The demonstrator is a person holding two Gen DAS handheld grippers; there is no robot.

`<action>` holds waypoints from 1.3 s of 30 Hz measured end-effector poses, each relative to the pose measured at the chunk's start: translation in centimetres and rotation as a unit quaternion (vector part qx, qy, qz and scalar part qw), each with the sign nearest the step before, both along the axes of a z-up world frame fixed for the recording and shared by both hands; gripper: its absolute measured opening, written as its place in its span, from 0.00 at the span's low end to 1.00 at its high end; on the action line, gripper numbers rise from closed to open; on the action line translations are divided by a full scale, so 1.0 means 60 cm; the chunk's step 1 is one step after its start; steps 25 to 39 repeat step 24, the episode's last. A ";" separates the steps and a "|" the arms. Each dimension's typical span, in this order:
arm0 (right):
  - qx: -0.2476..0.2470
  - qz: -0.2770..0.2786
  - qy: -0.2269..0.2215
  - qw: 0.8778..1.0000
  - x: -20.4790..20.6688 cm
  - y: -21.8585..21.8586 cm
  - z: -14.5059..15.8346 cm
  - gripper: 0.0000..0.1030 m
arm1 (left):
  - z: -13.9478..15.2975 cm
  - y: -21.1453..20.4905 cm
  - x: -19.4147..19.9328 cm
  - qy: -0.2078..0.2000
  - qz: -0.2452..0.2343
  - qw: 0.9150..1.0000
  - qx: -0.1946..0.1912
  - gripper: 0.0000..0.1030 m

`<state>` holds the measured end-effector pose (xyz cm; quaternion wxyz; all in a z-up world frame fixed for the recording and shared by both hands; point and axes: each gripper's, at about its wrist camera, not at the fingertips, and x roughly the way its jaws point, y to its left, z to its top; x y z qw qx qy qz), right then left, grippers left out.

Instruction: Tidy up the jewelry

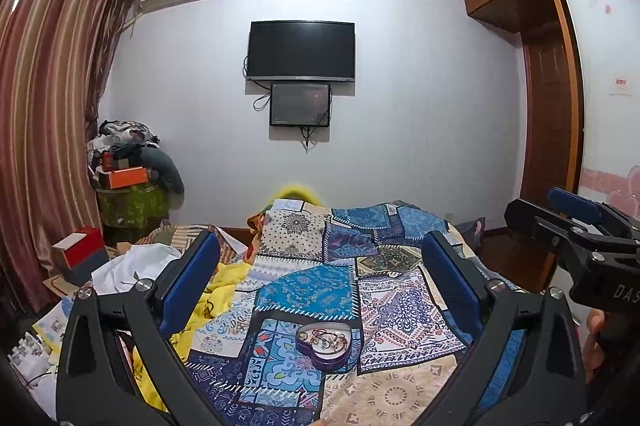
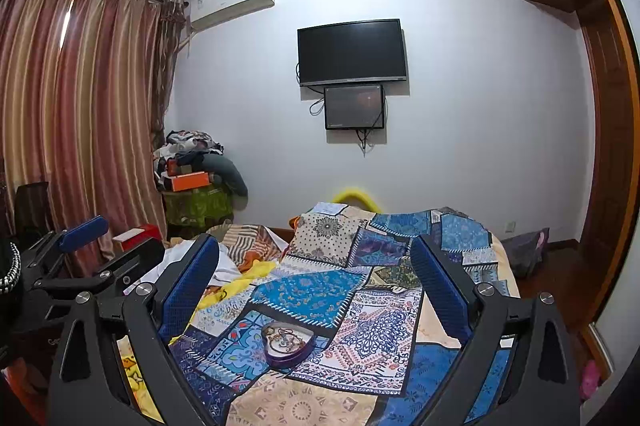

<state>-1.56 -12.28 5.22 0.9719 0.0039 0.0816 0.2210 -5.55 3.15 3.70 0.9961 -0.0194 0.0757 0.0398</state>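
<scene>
A purple heart-shaped box [image 1: 327,344] lies open on the patchwork bedspread [image 1: 312,286], holding a tangle of bracelets and rings [image 1: 325,338]. My left gripper [image 1: 320,246] hangs above and behind it, wide open with nothing between its blue pads [image 1: 192,282]. The same heart-shaped box [image 2: 287,345] shows in the right wrist view with the jewelry [image 2: 285,340] inside. My right gripper [image 2: 316,246] is also wide open and empty over the bedspread [image 2: 352,310]. The right gripper [image 1: 576,222] appears at the right edge of the left view, the left gripper [image 2: 82,232] at the left edge of the right view.
A yellow cloth [image 1: 218,296] and white fabric [image 1: 136,268] lie crumpled on the bed's left side, beside a red and grey box [image 1: 80,254]. Piled clothes and an orange box [image 1: 126,176] stand by the curtain [image 1: 44,114]. A wardrobe [image 1: 552,130] is at right, a television [image 1: 301,51] on the wall.
</scene>
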 end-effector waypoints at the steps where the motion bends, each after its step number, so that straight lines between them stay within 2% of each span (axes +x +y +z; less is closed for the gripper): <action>1: 0.000 0.000 0.000 1.000 0.000 0.000 0.000 0.93 | 0.000 0.000 0.000 0.000 0.000 1.000 0.000 0.98; 39: -0.002 -0.003 0.013 1.000 0.005 0.006 -0.005 0.93 | -0.009 0.000 0.010 0.011 -0.009 1.000 0.000 0.98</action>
